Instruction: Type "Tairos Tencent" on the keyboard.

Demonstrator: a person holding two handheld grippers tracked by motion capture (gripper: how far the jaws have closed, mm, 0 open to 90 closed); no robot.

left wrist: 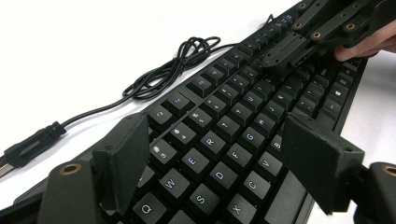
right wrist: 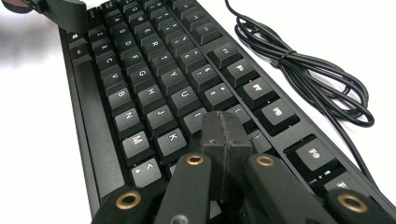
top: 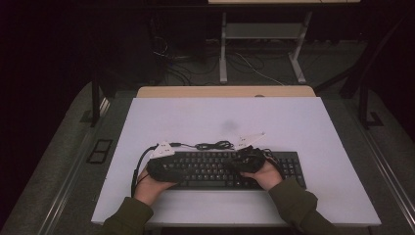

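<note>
Hovering over the black keyboard (top: 215,169), my left gripper (left wrist: 219,154) stands with its jaws wide apart, nothing between the pads but the letter keys below them. My right gripper (right wrist: 224,135) has its jaws pressed flat together into one dark wedge, its tip low over the keys near K and the comma; whether it actually touches a key I cannot tell. In the high view my left gripper (top: 166,169) sits over the keyboard's left end and my right gripper (top: 247,160) over its middle, both hands (top: 151,186) coming in from the near edge in green sleeves.

The keyboard lies flat on a pale, matte board (top: 318,147) near my side of the table, long edge towards me. Its keys are squared, slightly dished caps with faint white legends; several legends blur out in the close views. Behind it a thin black cable (top: 213,145) lies bunched in loose loops on the board, its plug (left wrist: 30,144) cut off at the frame's left edge in the left gripper view. Beyond the board the room is too dark to read.
</note>
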